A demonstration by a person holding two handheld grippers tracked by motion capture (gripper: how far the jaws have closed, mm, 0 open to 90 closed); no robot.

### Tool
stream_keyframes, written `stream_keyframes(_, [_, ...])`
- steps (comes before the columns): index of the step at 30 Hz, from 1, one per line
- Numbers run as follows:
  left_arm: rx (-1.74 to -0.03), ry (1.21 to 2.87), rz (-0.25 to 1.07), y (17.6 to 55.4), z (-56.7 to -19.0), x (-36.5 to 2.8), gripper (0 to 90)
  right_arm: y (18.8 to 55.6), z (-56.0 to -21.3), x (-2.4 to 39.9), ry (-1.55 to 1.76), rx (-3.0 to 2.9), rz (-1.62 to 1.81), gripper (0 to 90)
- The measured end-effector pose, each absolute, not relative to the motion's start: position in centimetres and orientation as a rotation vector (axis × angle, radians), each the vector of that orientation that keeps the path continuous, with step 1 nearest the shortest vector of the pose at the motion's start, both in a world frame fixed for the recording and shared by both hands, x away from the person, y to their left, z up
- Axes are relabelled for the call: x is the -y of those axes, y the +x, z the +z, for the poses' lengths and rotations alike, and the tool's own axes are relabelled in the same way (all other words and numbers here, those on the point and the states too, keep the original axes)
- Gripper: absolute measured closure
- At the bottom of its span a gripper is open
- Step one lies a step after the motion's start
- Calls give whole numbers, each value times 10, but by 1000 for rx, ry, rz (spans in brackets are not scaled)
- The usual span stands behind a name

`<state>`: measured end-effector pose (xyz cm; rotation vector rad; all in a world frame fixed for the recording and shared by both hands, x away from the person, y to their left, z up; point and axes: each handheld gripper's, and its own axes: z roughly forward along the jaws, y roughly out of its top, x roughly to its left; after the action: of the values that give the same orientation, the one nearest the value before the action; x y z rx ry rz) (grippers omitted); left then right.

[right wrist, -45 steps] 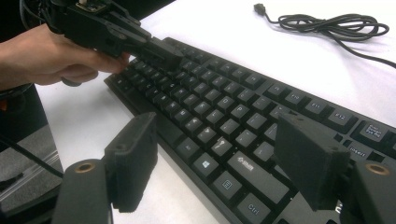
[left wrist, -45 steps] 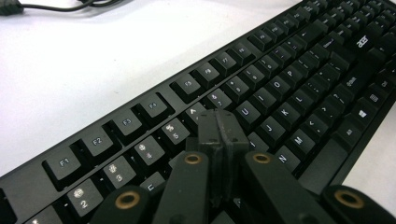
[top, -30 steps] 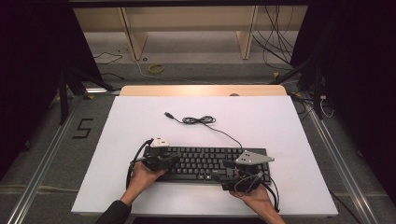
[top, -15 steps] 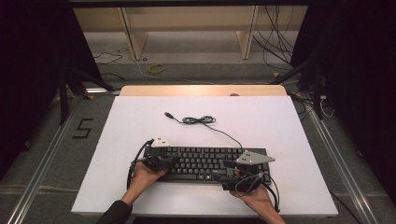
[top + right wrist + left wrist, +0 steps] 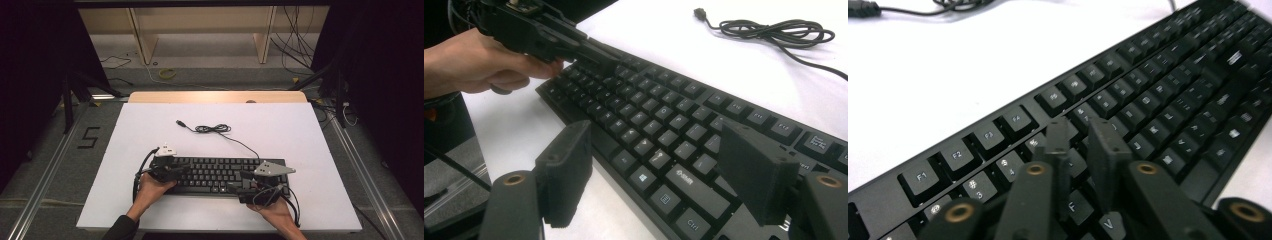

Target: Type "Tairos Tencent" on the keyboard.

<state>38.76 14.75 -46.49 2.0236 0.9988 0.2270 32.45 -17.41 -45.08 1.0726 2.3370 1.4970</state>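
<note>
While I'm working over this keyboard [image 5: 220, 174] on the table [image 5: 300, 135], I'm keeping my left gripper [image 5: 1082, 131] tilted down over the left-hand letter keys, just below the number row. Its jaws have just been opening a touch and are standing narrow now, with only a slim gap and nothing clamped between them; the tips are sitting right at the keycaps, though I can't tell if they're actually pressing one.

My guess is I'm poking or feeling at single keys, so the trick is going slow: coming straight down on one cap, keeping the jaws narrow so neither tip is catching a neighbour, and not dragging sideways, since caps can pop off.

My right gripper [image 5: 654, 172] is hovering at the near right end of the keyboard with its jaws spread wide, one pad hanging off the front edge over the table, the other above the bottom-row keys. It's holding nothing. I'm thinking it should be steadying that end so the board isn't sliding.

Beyond both grippers, the keyboard's cable [image 5: 212, 128] is lying coiled loose on the table, well clear.
</note>
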Motion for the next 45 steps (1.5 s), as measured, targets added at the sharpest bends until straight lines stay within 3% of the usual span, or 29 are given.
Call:
stream_keyframes(8, [-961, 1939, 180, 379, -458, -160, 626, 323, -449, 182, 1080, -2313, 1501, 310])
stream_keyframes(13, [-942, 1896, 183, 371, -454, -166, 481, 321, -450, 191, 1097, -2286, 1505, 310])
stream_keyframes(19, [-927, 1855, 189, 363, -451, -171, 394, 318, -449, 197, 1101, -2266, 1512, 311])
stream_keyframes(32, [-893, 1754, 178, 336, -451, -185, 292, 306, -451, 212, 1083, -2227, 1526, 311])
stream_keyframes(45, [-869, 1763, 185, 315, -456, -192, 252, 294, -456, 232, 1102, -2175, 1507, 307])
